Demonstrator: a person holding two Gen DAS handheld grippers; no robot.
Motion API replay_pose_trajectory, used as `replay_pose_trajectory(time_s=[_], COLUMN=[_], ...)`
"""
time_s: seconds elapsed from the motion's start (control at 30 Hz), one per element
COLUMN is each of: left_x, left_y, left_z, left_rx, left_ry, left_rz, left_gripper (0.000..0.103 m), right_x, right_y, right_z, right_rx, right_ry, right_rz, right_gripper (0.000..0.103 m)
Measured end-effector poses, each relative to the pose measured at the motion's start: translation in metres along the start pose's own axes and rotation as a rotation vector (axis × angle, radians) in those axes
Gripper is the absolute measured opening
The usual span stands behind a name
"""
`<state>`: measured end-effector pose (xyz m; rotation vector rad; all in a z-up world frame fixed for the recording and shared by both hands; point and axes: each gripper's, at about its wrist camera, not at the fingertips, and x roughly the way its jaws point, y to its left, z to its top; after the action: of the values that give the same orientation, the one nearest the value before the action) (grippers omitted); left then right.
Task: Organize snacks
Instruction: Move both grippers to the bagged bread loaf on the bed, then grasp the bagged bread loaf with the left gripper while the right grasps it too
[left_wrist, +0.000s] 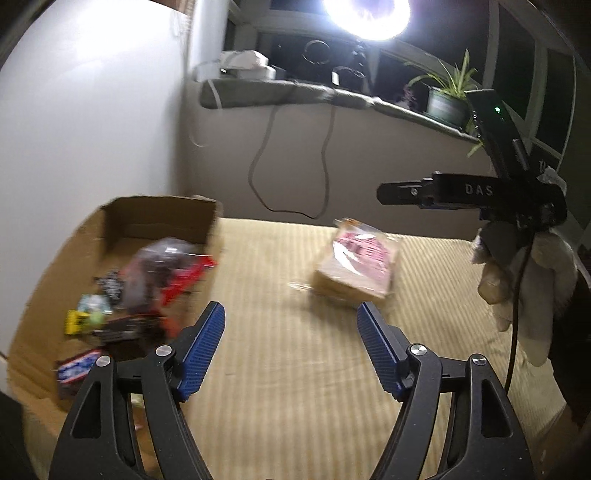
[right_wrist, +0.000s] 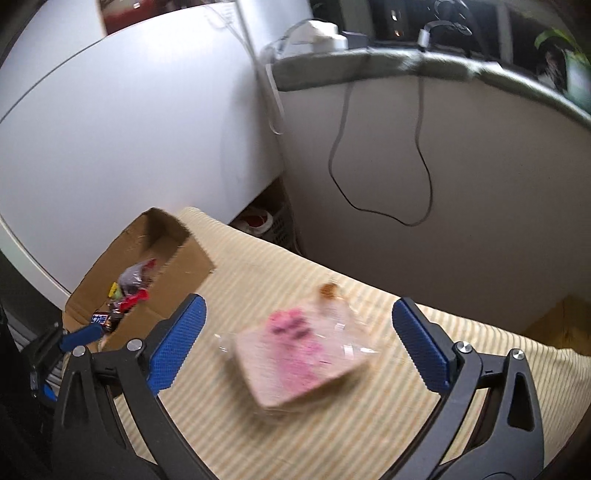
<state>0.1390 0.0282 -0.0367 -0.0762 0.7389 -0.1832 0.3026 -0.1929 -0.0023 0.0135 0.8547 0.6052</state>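
A yellow striped tabletop (right_wrist: 295, 424) below a windowsill (left_wrist: 295, 92). The pink-labelled snack pack (right_wrist: 295, 354), blurred, lies right of the cardboard box (left_wrist: 122, 218). My left fingers (left_wrist: 214, 325) and right fingers (right_wrist: 184, 332) are spread apart, empty.

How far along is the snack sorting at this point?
Mostly done: several wrapped snacks already lie in the cardboard box. Nothing is in hand; the left claw and the right claw are both open and empty. Left: one clear-wrapped packet with a pink label sits on the striped cloth outside the box. The right claw is lined up toward it, so it probably goes next.
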Motion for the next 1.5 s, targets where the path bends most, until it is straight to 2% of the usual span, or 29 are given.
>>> replay_pose_trajectory(time_s=[0.17, 0.33, 0.57, 0.7, 0.83, 0.9, 1.0, 1.2, 1.4, 1.5], left_x=[0.025, 0.051, 0.08, 0.09, 0.096, 0.098, 0.101, 0.108, 0.115, 0.116], left_y=[-0.016, -0.023, -0.029, -0.03, -0.031, -0.03, -0.03, -0.037, -0.049, -0.054], left_z=[0.0, 0.002, 0.003, 0.004, 0.004, 0.004, 0.005, 0.007, 0.004, 0.004], left_rx=[-0.013, -0.062, -0.099, -0.116, -0.138, -0.15, -0.174, -0.163, -0.106, -0.07], left_ry=[0.047, 0.102, 0.15, 0.159, 0.164, 0.167, 0.175, 0.188, 0.19, 0.183], left_rz=[-0.039, -0.077, -0.089, -0.104, -0.118, -0.125, -0.146, -0.158, -0.116, -0.086], left_gripper=[0.074, 0.074, 0.074, 0.08, 0.081, 0.081, 0.081, 0.081, 0.077, 0.07], right_x=[0.009, 0.025, 0.053, 0.064, 0.073, 0.077, 0.082, 0.078, 0.073, 0.073], right_y=[-0.037, -0.055, -0.054, -0.051, -0.048, -0.047, -0.044, -0.047, -0.041, -0.039], right_z=[-0.006, -0.012, -0.017, -0.018, -0.019, -0.02, -0.023, -0.024, -0.026, -0.028], right_rx=[0.055, 0.086, 0.087, 0.083, 0.077, 0.075, 0.067, 0.069, 0.036, 0.032], right_ry=[0.039, 0.083, 0.143, 0.158, 0.179, 0.187, 0.195, 0.205, 0.224, 0.225], right_rz=[0.006, 0.058, 0.146, 0.176, 0.2, 0.208, 0.194, 0.211, 0.224, 0.225], right_gripper=[0.103, 0.103, 0.103, 0.102, 0.098, 0.089, 0.086, 0.077, 0.072, 0.071])
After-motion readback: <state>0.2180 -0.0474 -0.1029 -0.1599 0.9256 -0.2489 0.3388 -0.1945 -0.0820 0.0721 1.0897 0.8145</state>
